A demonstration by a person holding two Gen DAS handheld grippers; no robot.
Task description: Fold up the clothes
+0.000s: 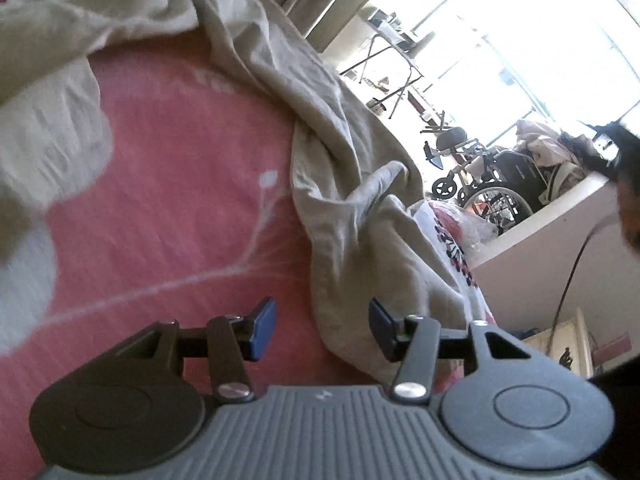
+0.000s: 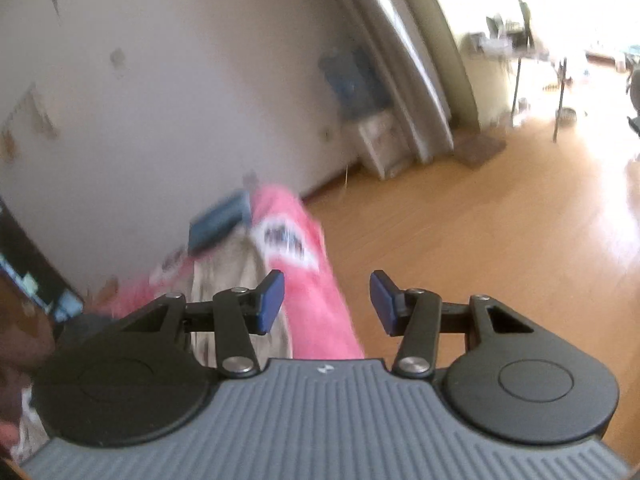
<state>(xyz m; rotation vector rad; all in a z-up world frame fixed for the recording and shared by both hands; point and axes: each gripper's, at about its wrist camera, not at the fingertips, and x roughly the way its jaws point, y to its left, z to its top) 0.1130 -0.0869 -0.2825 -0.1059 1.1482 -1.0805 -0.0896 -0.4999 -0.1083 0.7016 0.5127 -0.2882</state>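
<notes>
From the left wrist camera, the left gripper [image 1: 322,330] hangs low over a pink bedspread with a pale white pattern [image 1: 168,184], its blue-padded jaws spread wide with nothing between them. A crumpled beige cotton garment [image 1: 340,152] lies across the spread, running from the upper left corner down to just ahead of the gripper's right-hand finger, where its lower folds bunch up at the bed's edge. A second pale flap of the same cloth [image 1: 48,136] lies off to the left. Beyond the bed stands a black wheelchair with spoked wheels [image 1: 492,188] in front of a bright window [image 1: 520,40], and a folding metal-framed table [image 1: 384,60] is further back.

From the right wrist camera, much blurred, the right gripper [image 2: 327,304] is held up off the bed, jaws likewise wide apart and empty. Below and ahead of its left-hand finger, a strip of the beige garment [image 2: 236,268] shows beside the pink spread [image 2: 316,304]. To the right lies a light wooden plank floor [image 2: 500,220]; ahead rises a plain off-white wall [image 2: 180,80].
</notes>
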